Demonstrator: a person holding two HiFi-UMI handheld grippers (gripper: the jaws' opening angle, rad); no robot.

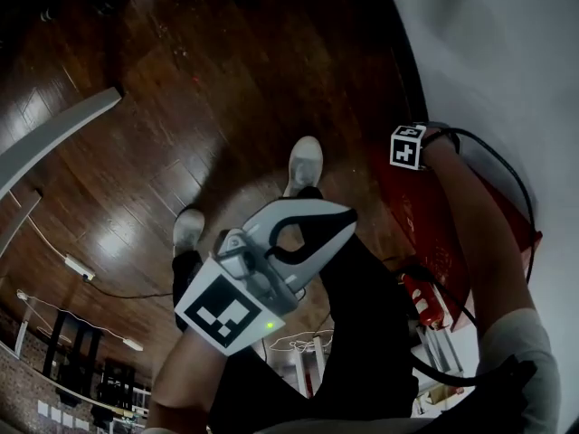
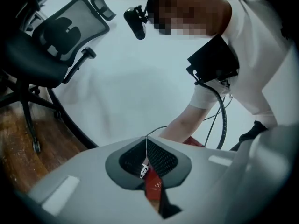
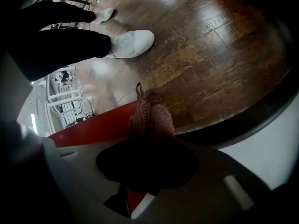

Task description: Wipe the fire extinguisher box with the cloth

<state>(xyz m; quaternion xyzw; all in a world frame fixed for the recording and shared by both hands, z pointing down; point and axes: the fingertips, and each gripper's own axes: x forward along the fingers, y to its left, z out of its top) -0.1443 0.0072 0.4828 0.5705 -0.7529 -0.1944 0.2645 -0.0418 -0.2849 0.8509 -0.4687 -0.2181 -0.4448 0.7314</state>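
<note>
The red fire extinguisher box (image 1: 432, 231) stands against the white wall at the right of the head view. My right arm reaches down over it, and only the marker cube (image 1: 407, 146) of that gripper shows there. In the right gripper view, my right gripper (image 3: 149, 136) is shut on a bunched pinkish-brown cloth (image 3: 152, 113), which sits just over the box's red edge (image 3: 93, 126). My left gripper (image 1: 346, 215) hangs in front of my legs, away from the box. Its jaws (image 2: 146, 143) are shut with nothing between them, and a strip of red shows through the slit below.
Dark wooden floor (image 1: 226, 80) lies below, with my two white shoes (image 1: 303, 164) on it. A black office chair (image 2: 56, 36) stands behind me near the wall. A black cable (image 1: 507, 174) runs along my right arm. A white rack (image 1: 308, 351) shows low down.
</note>
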